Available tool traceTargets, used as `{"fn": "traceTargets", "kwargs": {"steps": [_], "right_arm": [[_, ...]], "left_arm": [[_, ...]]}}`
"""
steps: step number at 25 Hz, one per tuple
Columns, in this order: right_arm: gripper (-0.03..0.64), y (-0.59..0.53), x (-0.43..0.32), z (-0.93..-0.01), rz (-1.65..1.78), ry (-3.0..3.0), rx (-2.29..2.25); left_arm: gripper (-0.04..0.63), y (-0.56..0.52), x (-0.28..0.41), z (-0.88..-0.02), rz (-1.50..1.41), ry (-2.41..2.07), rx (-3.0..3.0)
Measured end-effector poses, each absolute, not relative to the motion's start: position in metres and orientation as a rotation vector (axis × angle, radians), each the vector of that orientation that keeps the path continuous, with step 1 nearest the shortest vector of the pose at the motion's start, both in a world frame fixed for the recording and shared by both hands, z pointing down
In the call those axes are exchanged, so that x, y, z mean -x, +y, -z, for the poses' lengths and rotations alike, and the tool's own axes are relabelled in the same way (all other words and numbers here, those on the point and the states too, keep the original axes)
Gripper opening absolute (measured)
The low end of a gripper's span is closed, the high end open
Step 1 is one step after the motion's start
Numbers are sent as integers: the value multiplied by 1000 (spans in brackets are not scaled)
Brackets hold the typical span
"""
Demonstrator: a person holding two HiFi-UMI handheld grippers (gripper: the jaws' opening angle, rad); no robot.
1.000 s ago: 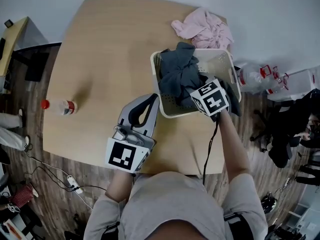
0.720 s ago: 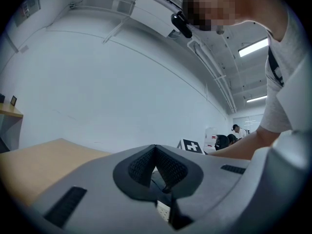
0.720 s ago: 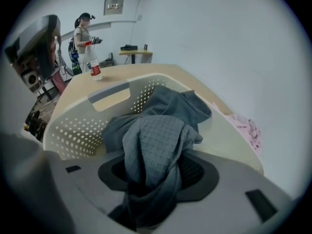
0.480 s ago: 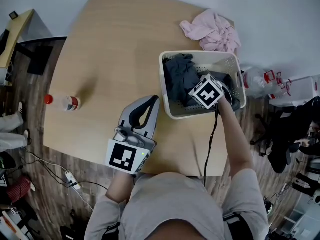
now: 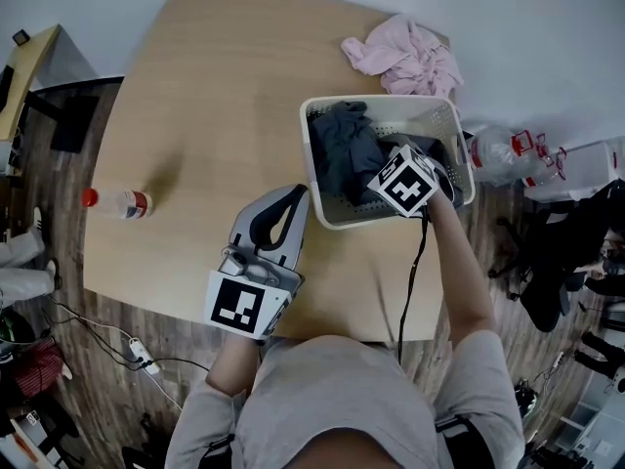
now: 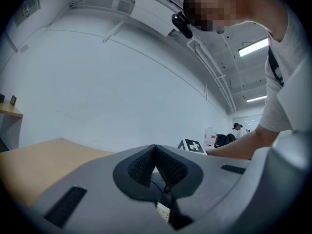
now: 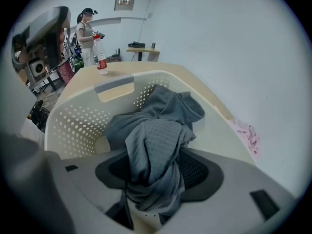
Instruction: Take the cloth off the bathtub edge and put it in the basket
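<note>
I see a wooden table [image 5: 195, 115] carrying a white perforated basket [image 5: 337, 211] on its right side. The grey cloth [image 5: 347, 149] lies heaped inside the basket. My right gripper [image 7: 156, 177] reaches in with its jaws opening, and the cloth drapes between them. My left gripper [image 5: 291, 195] rests on the table beside the basket, jaws together and empty.

The pale wooden worktop [image 5: 195, 115] is lit evenly and softly from above; only faint shadows are cast. Slight glare is given by bright ceiling strip lights [image 6: 253, 45]. Both gripper views are bent and darkened at the corners; the waffle-textured grey cloth [image 7: 156, 150] is rendered sharp.
</note>
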State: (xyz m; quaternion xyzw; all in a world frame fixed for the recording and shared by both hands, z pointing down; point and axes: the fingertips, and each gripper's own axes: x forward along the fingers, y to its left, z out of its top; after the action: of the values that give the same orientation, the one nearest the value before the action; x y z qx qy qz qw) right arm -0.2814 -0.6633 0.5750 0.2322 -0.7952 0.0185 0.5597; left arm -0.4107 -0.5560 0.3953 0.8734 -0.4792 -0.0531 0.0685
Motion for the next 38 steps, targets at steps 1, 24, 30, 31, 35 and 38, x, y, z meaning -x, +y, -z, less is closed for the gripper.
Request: {"fn": "traceTargets", "kwargs": {"steps": [1,24,30,31,35,38], "right_arm": [[275,-662,281,-568,-42,-1898,-562],[9,-561,228,-421,-224,-2534,-1143],[9,-517,205,-391,-240,-2635,-1180],[9,-511,201,-387,-234,-2645,-1184],[9,-485,186,-371,-217,-2686,-1199],[9,-466,176,-360,-208,-2721,-1202]], "left_arm": [[-3,-555,409,-394,161,-1444,-2635],[-3,-483,322,-340,156,-1487,-2757],[-3,-456,292,-329,143,-1495,-2787],[-3,-451,287,-327,142,-1497,-2793],[-3,-431,266,-318,141,-1498,-2813],[-3,-415,252,-312,142,-1501,-2832]]}}
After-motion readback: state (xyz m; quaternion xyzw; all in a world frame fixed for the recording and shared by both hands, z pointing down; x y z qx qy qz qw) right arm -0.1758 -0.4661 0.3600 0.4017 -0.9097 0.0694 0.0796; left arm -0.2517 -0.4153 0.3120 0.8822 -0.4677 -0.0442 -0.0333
